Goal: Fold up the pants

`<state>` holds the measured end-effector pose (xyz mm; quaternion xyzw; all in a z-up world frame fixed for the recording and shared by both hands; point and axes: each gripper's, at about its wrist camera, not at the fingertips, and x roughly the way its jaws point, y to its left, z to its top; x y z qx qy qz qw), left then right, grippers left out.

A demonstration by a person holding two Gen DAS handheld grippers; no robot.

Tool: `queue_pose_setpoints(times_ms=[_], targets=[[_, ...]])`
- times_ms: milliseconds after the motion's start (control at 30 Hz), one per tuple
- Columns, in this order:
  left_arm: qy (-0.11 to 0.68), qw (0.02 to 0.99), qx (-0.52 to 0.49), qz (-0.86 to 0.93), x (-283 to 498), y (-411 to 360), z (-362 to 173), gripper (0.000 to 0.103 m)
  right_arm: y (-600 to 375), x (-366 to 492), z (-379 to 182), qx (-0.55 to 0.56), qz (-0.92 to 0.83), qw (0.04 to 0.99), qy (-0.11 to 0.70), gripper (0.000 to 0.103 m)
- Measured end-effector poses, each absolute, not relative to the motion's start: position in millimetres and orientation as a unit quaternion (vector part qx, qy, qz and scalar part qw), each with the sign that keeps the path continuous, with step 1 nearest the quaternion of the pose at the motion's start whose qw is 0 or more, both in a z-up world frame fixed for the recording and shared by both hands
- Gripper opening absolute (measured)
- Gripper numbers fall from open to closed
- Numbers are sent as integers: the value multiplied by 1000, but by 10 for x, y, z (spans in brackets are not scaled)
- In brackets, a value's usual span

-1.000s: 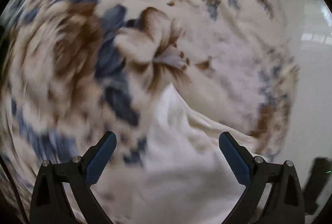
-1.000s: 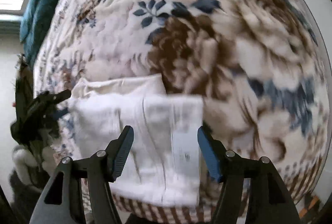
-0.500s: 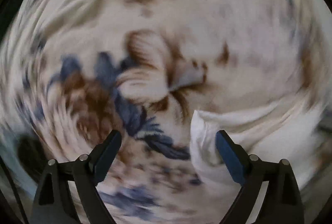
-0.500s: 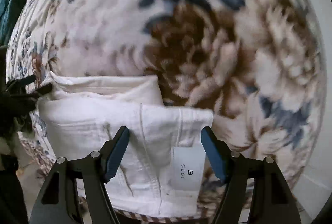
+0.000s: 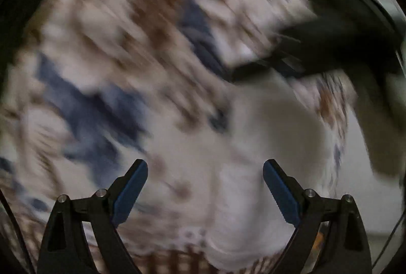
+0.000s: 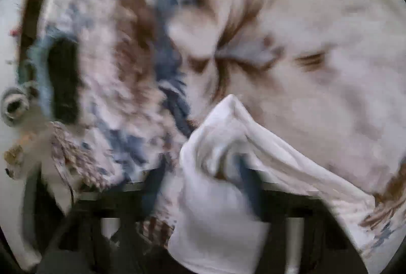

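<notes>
Fold step under way: right gripper [image 6: 241, 185] jaws clamped on white pants [image 6: 223, 197]; left gripper [image 5: 205, 187] jaws wide. Next: carry the edge over, lay flat.

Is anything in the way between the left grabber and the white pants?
Nothing visible. The left gripper is open, and the white pants lie right ahead between its fingers on the flowery blanket. The right gripper shows farther back at the pants' far edge, not in between. The picture is blurry.
</notes>
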<state>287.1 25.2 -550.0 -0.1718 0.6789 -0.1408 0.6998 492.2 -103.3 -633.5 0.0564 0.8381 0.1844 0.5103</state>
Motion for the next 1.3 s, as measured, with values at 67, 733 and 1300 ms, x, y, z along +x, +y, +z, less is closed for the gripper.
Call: queue_pose_setpoints(times_ms=[67, 733, 1300], targets=[[688, 684, -154, -189, 2727, -10, -5615, 94, -1095, 4981, -6436, 81, 159, 501, 847, 20], [656, 689, -163, -262, 2263, -346, -5697, 59, -1279, 5174, -6583, 137, 68, 464, 872, 18], [656, 687, -286, -125, 2297, 567, -5272, 96, -2480, 4765, -5051, 147, 144, 641, 740, 91]])
